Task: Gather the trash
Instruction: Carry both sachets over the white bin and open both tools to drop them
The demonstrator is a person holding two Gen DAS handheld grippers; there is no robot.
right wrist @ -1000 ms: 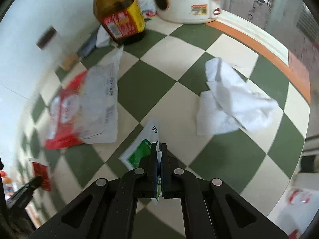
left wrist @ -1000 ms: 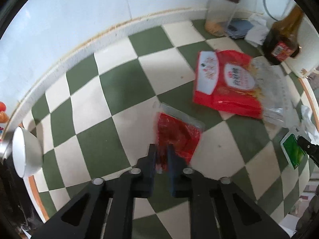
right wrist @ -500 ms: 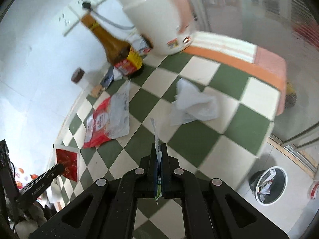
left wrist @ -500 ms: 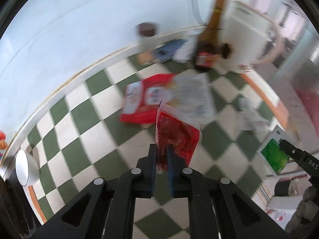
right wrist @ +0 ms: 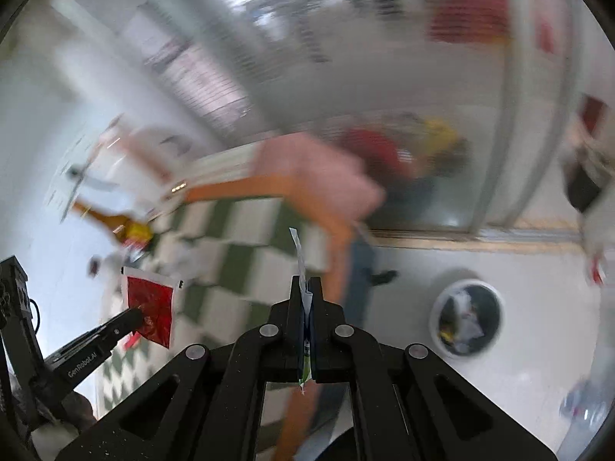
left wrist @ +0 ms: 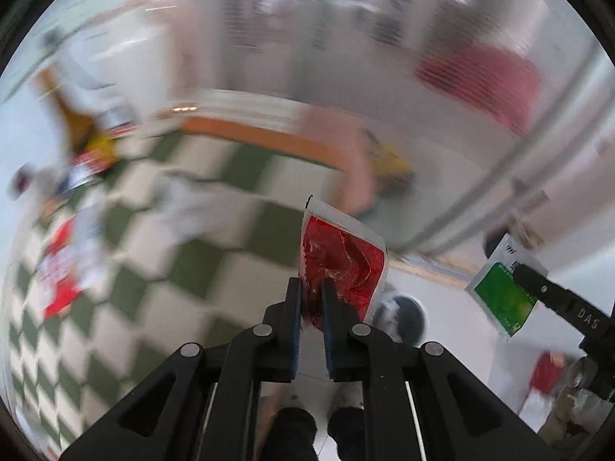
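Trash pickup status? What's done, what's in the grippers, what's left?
Done: two pieces are lifted off the checkered table. In hand: the left gripper is shut on a red wrapper, and the right gripper is shut on a green-and-white packet. Neither is dropped yet; the bin sits on the floor below. Left: a large red bag and crumpled white paper on the table.
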